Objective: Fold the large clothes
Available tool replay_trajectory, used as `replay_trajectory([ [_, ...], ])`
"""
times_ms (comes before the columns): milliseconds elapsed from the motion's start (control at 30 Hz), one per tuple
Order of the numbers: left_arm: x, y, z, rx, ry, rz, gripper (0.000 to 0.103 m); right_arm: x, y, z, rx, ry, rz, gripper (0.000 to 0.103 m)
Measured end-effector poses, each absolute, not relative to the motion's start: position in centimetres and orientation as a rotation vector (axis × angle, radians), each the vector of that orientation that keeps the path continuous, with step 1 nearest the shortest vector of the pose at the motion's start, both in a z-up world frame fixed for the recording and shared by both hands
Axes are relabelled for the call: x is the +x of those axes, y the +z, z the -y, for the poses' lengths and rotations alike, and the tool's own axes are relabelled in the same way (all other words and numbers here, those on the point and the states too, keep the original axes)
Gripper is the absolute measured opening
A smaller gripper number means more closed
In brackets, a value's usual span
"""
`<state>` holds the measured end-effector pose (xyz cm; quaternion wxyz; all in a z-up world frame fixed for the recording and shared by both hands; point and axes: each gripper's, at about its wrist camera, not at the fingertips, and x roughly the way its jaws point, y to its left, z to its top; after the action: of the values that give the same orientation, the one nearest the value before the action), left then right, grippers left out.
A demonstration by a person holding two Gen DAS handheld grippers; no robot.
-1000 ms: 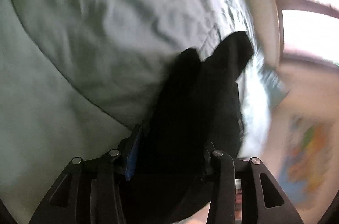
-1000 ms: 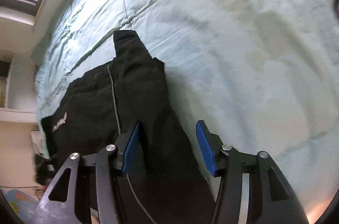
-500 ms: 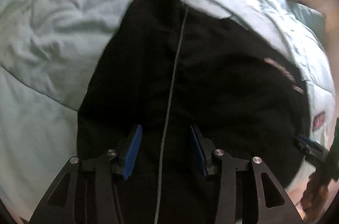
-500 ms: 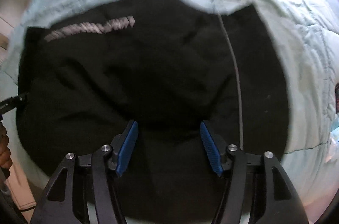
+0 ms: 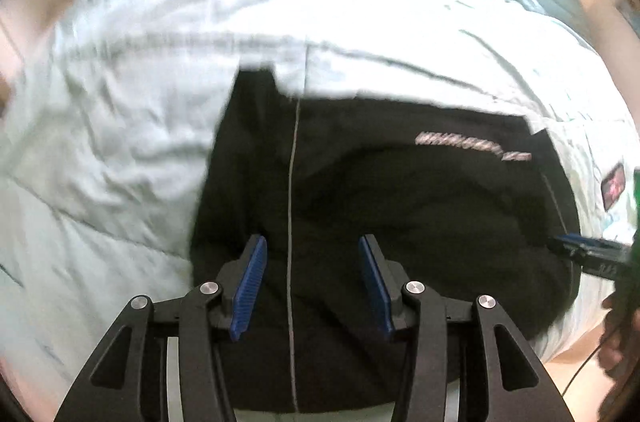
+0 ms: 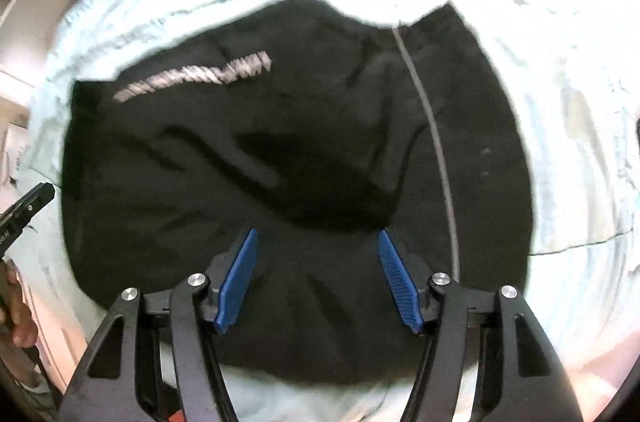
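Black cloth fills the middle of both views: the black garment (image 5: 400, 214) (image 6: 280, 162) lies folded in a wide heap on the pale green bedspread (image 5: 120, 126) (image 6: 568, 102). It has some wrinkles and bumps in it. A thin white stripe (image 5: 291, 222) (image 6: 436, 150) runs down one part of the garment, and a line of white letters (image 5: 472, 145) (image 6: 196, 74) sits on another part, too blurry to read. The left gripper (image 5: 312, 278) is above the near part of the garment, with the stripe showing between its two sides. Its blue pads (image 5: 250, 282) are wide apart and nothing is between them. The right gripper (image 6: 318, 278) is also above the near part of the garment. Its blue pads (image 6: 238, 278) are wide apart too, and they hold nothing. In the left wrist view, the tip of the right gripper pokes in at the far right edge, by the edge of the garment. In the right wrist view, the tip of the left gripper shows at the far left edge, just beside the garment. A small dark red thing (image 5: 614, 187) lies on the bedspread past the garment's far side; I cannot tell what it is.
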<state>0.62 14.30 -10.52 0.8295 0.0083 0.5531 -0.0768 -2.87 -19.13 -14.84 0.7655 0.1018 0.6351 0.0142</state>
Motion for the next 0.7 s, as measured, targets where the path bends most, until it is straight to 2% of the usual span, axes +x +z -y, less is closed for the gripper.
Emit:
replay_trajectory([
  [267,-0.3,-0.7,-12.7,0.029,-0.167,-0.981,0.049,-3.6,-3.4,17.5,0.112,0.01,-1.185,0.068],
  [400,-1.2,2.8,-11.8,0.015,-0.168,-0.919,0.049,-3.3,0.4,17.3,0.123,-0.009,-1.128,0.069],
  [700,-2.3,5.9,-10.9,-0.009,-0.145,-0.887,0.049,-4.1,5.4,16.9,0.049,-0.066,-1.056,0.07],
])
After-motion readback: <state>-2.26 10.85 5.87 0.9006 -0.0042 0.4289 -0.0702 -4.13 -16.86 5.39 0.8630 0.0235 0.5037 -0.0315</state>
